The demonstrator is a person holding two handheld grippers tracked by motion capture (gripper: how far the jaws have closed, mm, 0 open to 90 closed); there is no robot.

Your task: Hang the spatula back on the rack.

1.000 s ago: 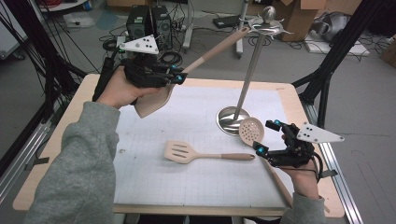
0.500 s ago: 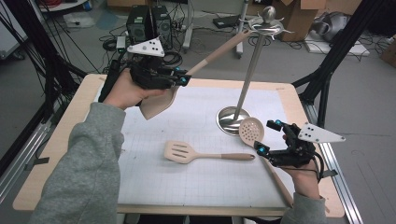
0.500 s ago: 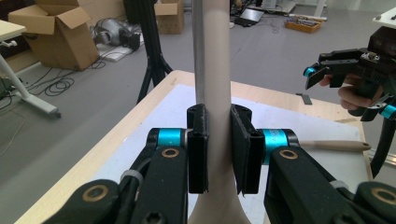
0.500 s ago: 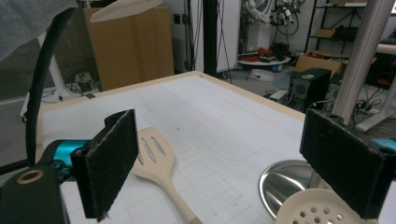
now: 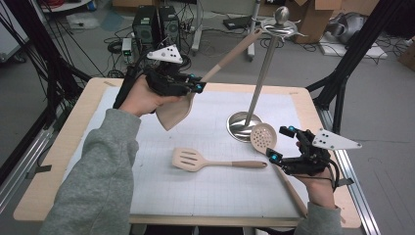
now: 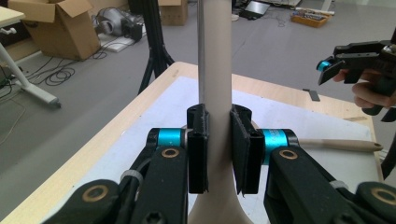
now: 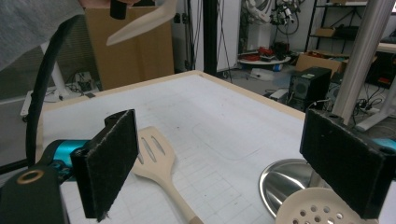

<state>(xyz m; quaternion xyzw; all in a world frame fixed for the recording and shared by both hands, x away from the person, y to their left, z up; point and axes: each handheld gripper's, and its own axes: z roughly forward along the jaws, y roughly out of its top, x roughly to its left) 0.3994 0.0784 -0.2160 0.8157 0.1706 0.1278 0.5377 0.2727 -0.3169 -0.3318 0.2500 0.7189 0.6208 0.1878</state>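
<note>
Hanging the spatula on the stand

My left gripper (image 5: 195, 88) pinched the spatula (image 5: 178, 110) above the worktop's far edge; my right gripper (image 5: 281, 144) was spread. A tilted handle could miss the stand (image 5: 259, 73).

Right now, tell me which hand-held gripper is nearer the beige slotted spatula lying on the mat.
Right hand-held gripper: open beside the beige slotted spatula, near its handle tip. Left hand-held gripper is raised beyond it, gripping another utensil.
</note>
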